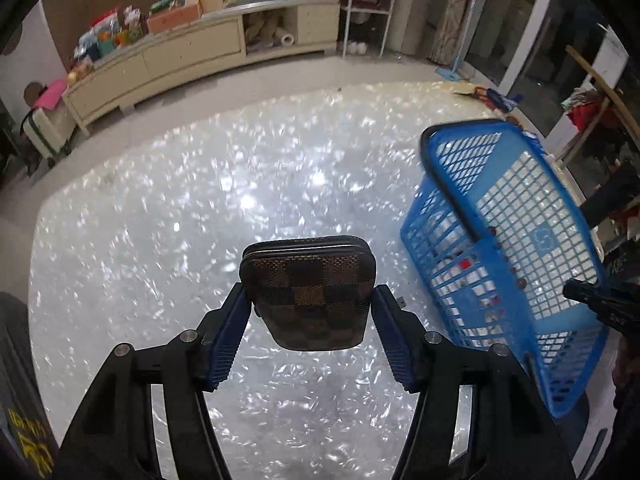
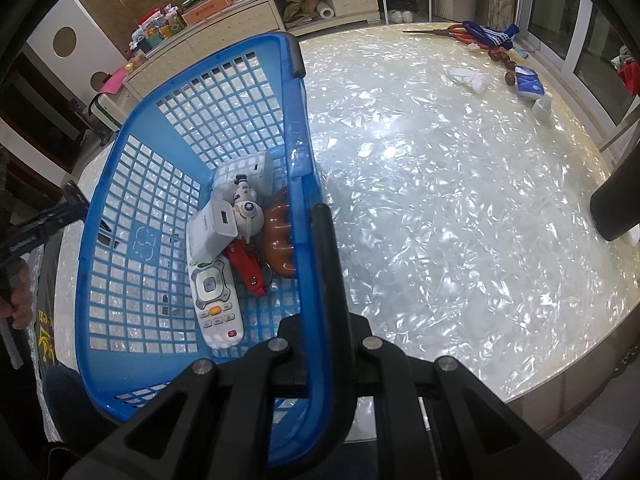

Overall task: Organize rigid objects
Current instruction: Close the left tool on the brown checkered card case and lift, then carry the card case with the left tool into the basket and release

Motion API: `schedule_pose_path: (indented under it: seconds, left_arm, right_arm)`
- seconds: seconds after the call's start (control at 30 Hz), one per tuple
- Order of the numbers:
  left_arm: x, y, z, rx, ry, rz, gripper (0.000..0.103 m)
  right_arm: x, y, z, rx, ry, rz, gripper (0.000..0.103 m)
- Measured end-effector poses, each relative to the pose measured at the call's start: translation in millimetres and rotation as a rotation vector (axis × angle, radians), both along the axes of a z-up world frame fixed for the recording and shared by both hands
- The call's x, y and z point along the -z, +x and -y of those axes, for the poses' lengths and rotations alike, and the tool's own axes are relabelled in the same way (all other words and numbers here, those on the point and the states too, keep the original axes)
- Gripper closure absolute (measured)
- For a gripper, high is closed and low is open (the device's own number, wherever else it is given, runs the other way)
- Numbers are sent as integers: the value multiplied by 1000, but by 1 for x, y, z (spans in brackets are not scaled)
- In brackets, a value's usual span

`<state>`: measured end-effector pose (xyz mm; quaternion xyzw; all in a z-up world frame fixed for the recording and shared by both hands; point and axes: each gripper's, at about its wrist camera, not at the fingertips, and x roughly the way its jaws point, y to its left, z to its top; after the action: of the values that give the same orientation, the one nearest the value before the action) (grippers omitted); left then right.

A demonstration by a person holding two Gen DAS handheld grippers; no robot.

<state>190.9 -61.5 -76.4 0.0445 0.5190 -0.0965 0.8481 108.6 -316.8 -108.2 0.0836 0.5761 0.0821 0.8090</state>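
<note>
My left gripper [image 1: 308, 312] is shut on a brown checkered case [image 1: 308, 292] and holds it above the shiny white table [image 1: 200, 208]. A blue plastic basket [image 1: 516, 240] stands tilted to its right. My right gripper [image 2: 320, 344] is shut on the basket's rim and black handle [image 2: 328, 264]. The basket [image 2: 132, 208] holds a white remote [image 2: 216, 300], a white charger [image 2: 214, 232], a toy figure [image 2: 246, 204], a red tool [image 2: 248, 268] and a brown ring-shaped object [image 2: 280, 236].
Scissors [image 2: 448, 32], a blue cloth [image 2: 496, 34], brown beads [image 2: 506, 64], a white rag [image 2: 468, 78], a tissue pack [image 2: 528, 86] and a small white bottle [image 2: 542, 108] lie at the table's far right. A cream cabinet [image 1: 180, 52] stands behind the table.
</note>
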Motion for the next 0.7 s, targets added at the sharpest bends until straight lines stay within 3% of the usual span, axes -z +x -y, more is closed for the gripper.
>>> schedule_pose_path:
  seconds: [0.27,0.43,0.7]
  left_arm:
    - [-44,-11,35,123,36,120,37]
    - [-71,-17,71,232,17,190,37]
    - [-66,-23,126,387,54,223,37]
  right_arm:
    - [0,0,0,1,0,1,96]
    - [0,0,0,-1,2,0,96]
    - [1,0,1,-1,11,2,96]
